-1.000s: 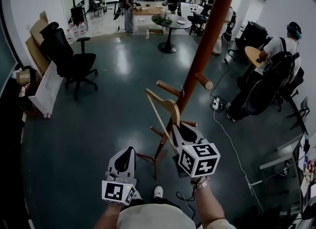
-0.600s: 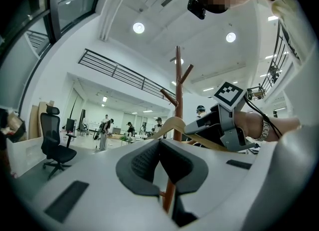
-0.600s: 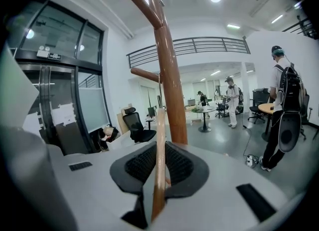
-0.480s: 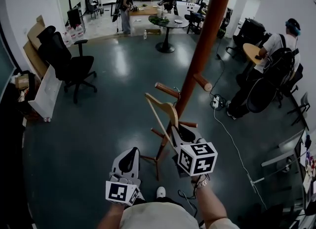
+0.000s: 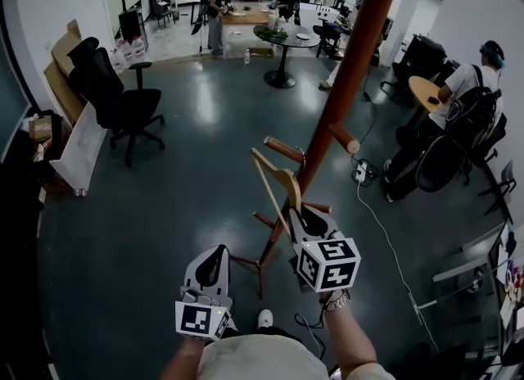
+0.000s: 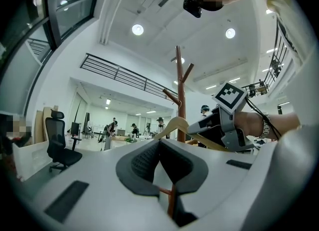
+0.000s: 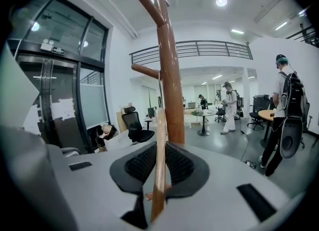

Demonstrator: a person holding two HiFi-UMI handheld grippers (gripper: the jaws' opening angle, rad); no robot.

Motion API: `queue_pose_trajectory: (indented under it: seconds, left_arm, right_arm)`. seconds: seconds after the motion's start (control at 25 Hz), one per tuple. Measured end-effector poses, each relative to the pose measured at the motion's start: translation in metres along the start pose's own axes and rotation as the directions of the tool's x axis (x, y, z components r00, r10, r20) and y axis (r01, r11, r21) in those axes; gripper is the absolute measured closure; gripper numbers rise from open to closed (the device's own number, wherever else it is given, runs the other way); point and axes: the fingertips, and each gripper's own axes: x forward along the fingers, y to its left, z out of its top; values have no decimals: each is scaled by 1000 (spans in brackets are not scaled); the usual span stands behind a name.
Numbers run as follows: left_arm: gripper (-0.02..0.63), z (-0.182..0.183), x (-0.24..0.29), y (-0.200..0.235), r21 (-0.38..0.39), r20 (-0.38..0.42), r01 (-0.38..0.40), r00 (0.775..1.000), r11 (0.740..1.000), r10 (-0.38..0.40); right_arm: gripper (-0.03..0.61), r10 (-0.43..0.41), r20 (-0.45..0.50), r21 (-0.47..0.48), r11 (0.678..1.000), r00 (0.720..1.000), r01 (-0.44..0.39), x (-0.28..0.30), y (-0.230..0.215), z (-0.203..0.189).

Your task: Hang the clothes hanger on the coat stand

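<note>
Right gripper view alone: tongs (image 7: 159,151) on hanger (image 7: 160,125)

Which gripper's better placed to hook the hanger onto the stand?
Right. The right gripper is shut on the hanger, whose hook sits by a coat stand peg; the left gripper is empty, lower down.

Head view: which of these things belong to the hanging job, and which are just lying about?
Part of the job:
- wooden hanger, clamped in the right gripper
- coat stand, with its pegs

Just about:
- black office chair
- round table
- cardboard by the wall
- power strip on the floor
- left gripper, shut and holding nothing
</note>
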Motion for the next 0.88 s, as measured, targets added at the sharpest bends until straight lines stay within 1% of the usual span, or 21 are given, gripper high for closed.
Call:
queue_pose_trajectory:
  seconds: [0.16,0.28,0.44,0.6,0.8,0.88]
  left_arm:
    - [601,0,-2,-9,18,-2,17,1000,1000,-17]
    - [601,-1,-2,-14,19,0,23,1000,1000,-23]
    - [601,-4,-2,-16,6,-6,33,999,999,-33]
    - [601,-3,-4,-20,-1,-6,40,999,999,-40]
    - [601,-5,-5,-21,-28,-9,51,999,998,-52]
    - [601,-6,-6,-22,-37,-7,51,999,998,-52]
  right_arm:
    - [509,27,23,-6,1000,999,-27,-4,3,0]
    - [508,33,53,-7,999,998,-32,-9,3,4]
    - [506,38,81,-11,999,996,-37,-13,6,5]
    - [506,18,124,-4,1000,992,-18,-29,4,11]
    - [506,39,163,38,998,986,-46,-50,3,22]
    - [506,20,175,30,999,984,-25,-59,0,25]
